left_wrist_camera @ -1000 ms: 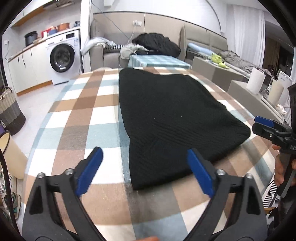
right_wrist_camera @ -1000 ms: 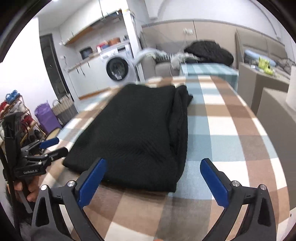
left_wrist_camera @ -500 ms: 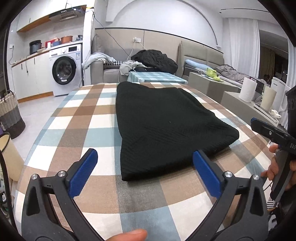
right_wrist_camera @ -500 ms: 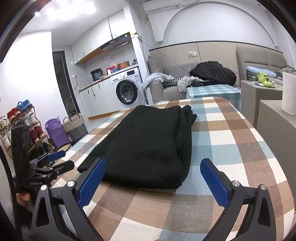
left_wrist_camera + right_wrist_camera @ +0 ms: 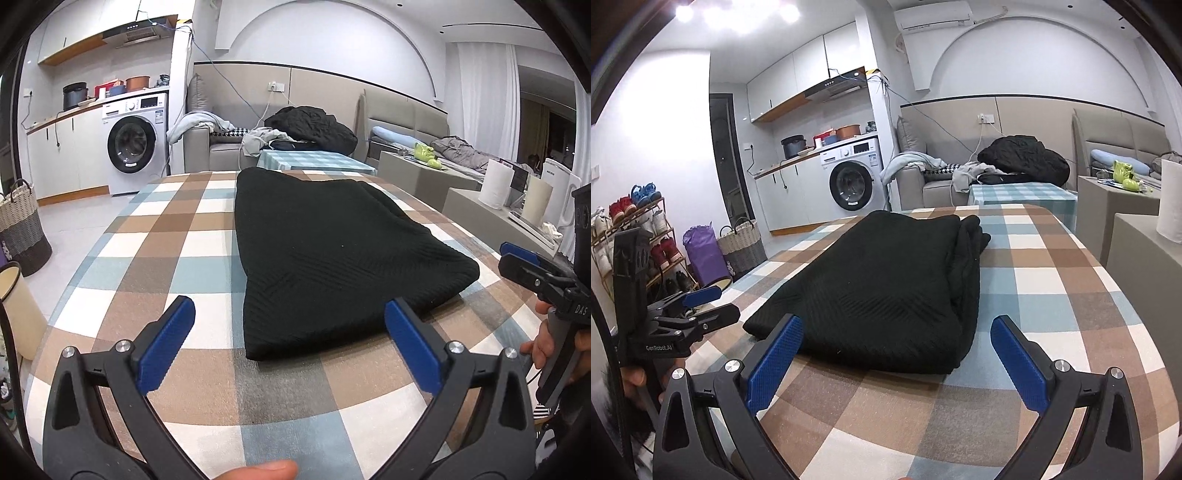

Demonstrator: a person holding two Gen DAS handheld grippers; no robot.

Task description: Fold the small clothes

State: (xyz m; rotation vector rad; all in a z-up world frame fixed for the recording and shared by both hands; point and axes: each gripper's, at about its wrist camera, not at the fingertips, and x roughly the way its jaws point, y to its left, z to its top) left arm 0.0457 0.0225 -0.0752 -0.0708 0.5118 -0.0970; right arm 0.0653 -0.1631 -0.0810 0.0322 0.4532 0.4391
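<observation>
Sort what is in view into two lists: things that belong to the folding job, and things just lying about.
Job:
black garment, folded on the checked tablecloth
left gripper, open
right gripper, open

Lying about:
washing machine
woven basket
dark bundle on the sofa
shoe rack
paper roll

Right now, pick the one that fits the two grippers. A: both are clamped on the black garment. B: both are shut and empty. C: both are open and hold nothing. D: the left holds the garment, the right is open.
C: the left gripper and the right gripper both have their blue pads spread wide apart above the checked tablecloth, while the black garment lies folded on it, ungripped.
</observation>
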